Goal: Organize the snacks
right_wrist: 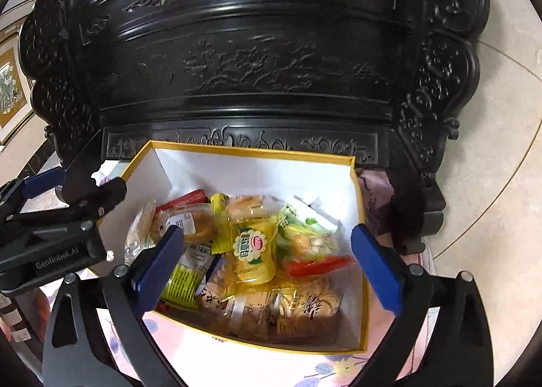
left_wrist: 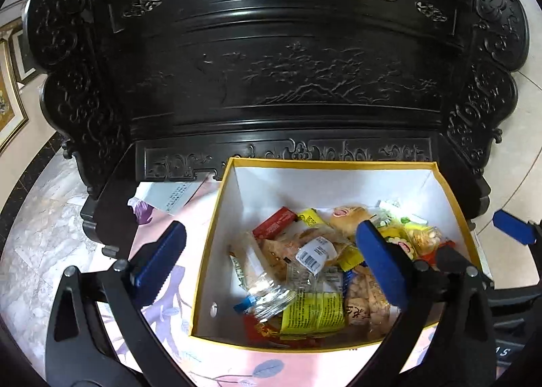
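1. My left gripper [left_wrist: 271, 268] hangs over the box [left_wrist: 216, 217] in the lower middle of its view, jaws spread wide with nothing between the pads. My right gripper [right_wrist: 267, 272] is spread just as wide and also holds nothing; it hangs over the same box, lower centre of its view.

2. The snacks sit heaped inside the box, which stands on a pink flowered cloth [left_wrist: 267, 366] in front of a dark carved bench back [left_wrist: 271, 82]. I see none lying on the cloth outside.

3. In the right view a yellow packet [right_wrist: 252, 255] lies on top at the middle of the heap, with a clear bag with a red strip [right_wrist: 318, 266] just right of it and a green-and-white packet [right_wrist: 305, 221] above that.

4. In the left view a red bar [left_wrist: 274, 222] lies toward the upper left of the heap, a clear wrapper with a barcode label [left_wrist: 313, 253] in the middle, and a yellow printed packet [left_wrist: 313, 314] at the lower edge.

5. I judge all of these light, their film slick and crinkly. The biscuits and cakes inside would likely crumble under a hard squeeze.

6. I would pinch a packet by its sealed end or across its narrow width, gently. The red bar looks stiffest, so gripping it across its long sides should hold best.

7. The packets overlap, so lifting one may drag a neighbour.
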Demonstrator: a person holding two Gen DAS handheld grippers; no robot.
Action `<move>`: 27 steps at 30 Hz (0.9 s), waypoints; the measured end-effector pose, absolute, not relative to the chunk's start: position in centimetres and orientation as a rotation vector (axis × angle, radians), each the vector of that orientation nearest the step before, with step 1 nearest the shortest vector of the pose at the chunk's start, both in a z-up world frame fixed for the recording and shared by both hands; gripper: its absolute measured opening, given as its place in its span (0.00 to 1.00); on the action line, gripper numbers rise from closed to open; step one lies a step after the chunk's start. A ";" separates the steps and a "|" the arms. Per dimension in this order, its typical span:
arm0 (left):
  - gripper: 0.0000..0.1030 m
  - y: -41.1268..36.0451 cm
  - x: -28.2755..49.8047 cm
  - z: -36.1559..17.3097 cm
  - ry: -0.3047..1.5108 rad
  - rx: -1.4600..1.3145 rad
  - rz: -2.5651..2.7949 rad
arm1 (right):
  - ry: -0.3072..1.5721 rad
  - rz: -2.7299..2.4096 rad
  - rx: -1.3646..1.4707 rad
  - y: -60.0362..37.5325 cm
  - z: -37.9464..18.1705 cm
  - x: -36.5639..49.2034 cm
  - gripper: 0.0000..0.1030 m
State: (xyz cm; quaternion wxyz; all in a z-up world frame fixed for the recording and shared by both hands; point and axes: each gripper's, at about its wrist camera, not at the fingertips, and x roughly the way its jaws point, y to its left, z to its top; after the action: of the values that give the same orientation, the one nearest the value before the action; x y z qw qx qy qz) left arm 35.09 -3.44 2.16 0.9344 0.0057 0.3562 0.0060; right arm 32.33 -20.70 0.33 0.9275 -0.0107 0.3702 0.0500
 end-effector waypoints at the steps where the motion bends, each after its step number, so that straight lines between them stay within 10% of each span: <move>1: 0.98 -3.3 35.1 2.2 0.727 0.005 0.009 | 0.758 0.093 -0.024 -20.7 0.2 32.3 0.99; 27: 0.98 -3.0 33.7 3.3 0.651 0.007 0.055 | 0.712 0.059 0.020 -20.7 1.3 31.0 0.99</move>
State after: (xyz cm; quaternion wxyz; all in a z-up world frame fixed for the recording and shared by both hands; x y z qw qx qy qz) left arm 33.73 -2.98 3.33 0.9471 0.0035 0.3197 0.0272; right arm 31.00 -20.72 1.28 0.9369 0.0099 0.3483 0.0290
